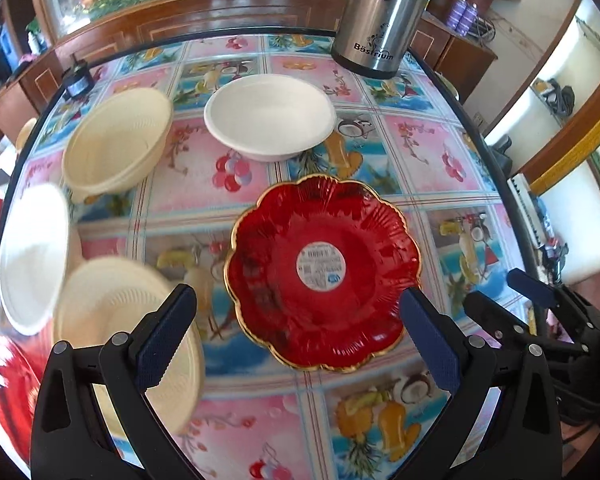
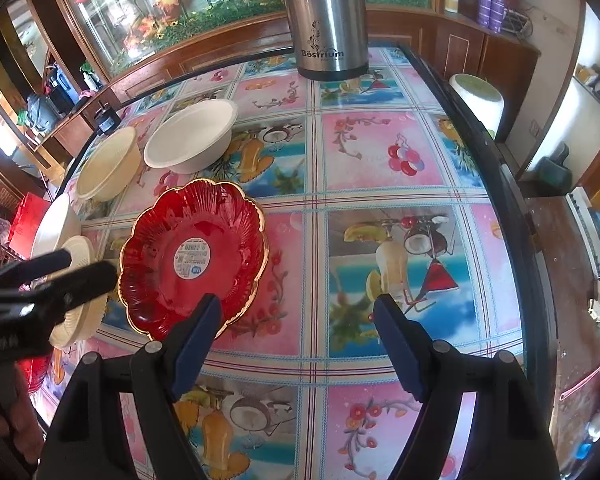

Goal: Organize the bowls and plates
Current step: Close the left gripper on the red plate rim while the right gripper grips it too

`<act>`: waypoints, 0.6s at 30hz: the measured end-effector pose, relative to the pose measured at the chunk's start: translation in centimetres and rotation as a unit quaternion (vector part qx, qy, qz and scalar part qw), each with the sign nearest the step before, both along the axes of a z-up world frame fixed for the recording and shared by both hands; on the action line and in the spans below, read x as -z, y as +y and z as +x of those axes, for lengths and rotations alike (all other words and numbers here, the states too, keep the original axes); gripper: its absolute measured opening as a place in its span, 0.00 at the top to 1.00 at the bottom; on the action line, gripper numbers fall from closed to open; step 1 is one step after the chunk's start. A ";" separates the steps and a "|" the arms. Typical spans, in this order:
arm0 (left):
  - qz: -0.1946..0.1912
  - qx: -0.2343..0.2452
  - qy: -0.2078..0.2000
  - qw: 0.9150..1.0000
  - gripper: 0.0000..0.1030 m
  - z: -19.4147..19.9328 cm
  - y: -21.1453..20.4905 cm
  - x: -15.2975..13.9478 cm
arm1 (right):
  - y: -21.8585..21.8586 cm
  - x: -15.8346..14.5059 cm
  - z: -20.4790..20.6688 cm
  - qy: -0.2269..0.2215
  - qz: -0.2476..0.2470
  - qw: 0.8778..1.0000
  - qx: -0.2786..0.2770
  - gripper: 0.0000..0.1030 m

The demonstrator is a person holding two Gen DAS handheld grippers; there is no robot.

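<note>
Both grippers, left [image 1: 298,338] and right [image 2: 298,340], hover wide apart and hold nothing above a red scalloped plate [image 1: 322,270] on the table [image 2: 380,184], with white bowls [image 1: 270,114] beyond.

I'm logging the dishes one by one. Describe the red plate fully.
The red plate is glossy and translucent-looking, perhaps glass or plastic, with a scalloped, flower-shaped rim edged in gold and ribbed sides. A round white barcode sticker sits at its centre. It lies right side up on the patterned tablecloth, apart from the bowls. Neither tool grips it; whether a finger touches its rim is unclear.
</note>
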State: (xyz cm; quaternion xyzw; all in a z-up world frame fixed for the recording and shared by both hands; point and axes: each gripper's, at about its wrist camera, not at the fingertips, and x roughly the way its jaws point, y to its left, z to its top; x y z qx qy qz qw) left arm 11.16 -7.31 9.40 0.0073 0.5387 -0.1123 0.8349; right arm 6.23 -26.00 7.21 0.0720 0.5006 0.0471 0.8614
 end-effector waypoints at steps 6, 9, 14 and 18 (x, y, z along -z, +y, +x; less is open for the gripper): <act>0.006 0.006 0.013 1.000 0.06 1.6 -0.4 0.8 | 0.0 0.2 0.3 0.007 0.002 1.000 -0.002 0.35; 0.010 0.014 0.019 1.000 0.10 2.3 -0.7 1.3 | 0.1 0.3 0.7 0.011 0.005 1.000 -0.001 0.36; 0.018 0.023 0.038 0.999 0.16 3.9 -0.8 2.7 | 0.7 1.2 1.5 0.023 0.006 1.000 -0.003 0.42; 0.022 0.025 0.050 0.998 0.16 5.1 -0.8 3.7 | 1.2 1.9 2.0 0.036 0.011 0.999 -0.003 0.46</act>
